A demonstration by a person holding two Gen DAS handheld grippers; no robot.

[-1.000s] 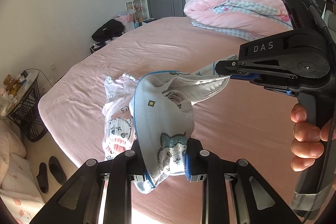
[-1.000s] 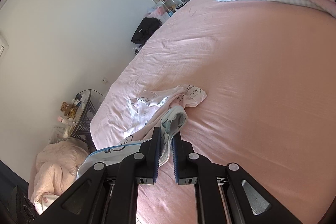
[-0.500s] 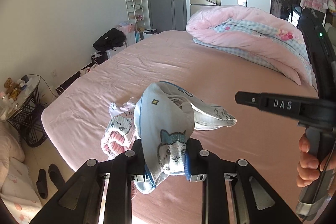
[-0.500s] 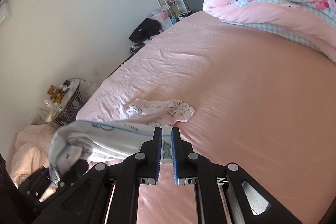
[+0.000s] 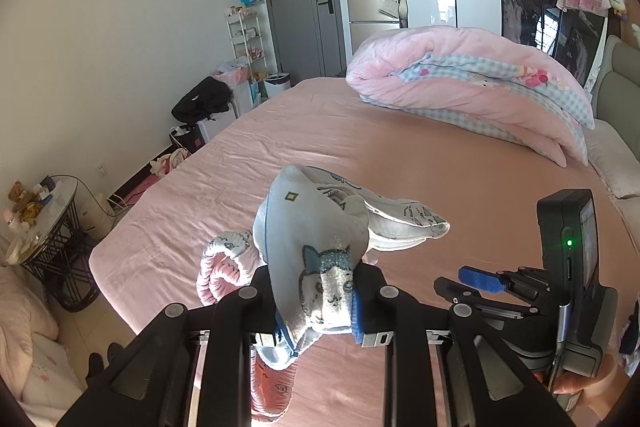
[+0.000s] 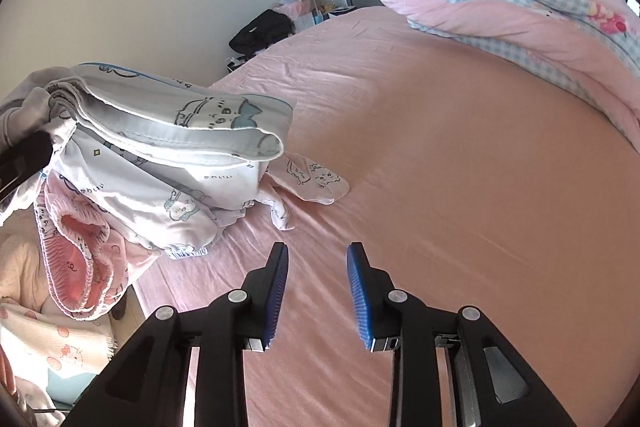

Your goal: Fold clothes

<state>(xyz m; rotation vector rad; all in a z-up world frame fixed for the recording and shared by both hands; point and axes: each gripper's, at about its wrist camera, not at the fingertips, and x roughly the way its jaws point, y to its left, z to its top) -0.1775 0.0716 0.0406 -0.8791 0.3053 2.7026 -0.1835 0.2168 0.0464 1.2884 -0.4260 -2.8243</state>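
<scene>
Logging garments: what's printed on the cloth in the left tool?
Pale blue cotton garment printed with cartoon cats; left wrist view.

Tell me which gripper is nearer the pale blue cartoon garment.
Left. The left gripper is clamped on the pale blue garment, holding it up. The right gripper hangs open over the bed sheet, apart from it.

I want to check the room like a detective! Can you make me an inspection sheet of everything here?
Surface: pink bed sheet, wrinkled.
Job's things: pale blue cartoon-print garment held up, unfolded; pink-lined garment hanging beneath it; small white printed garment lying on the sheet.
Clutter: rolled pink duvet.
Grippers: left tool clamps the blue garment; right tool open, empty.
Cables: wires on the floor by the wall.
Surroundings: grey door, white shelf rack, round side table.
</scene>
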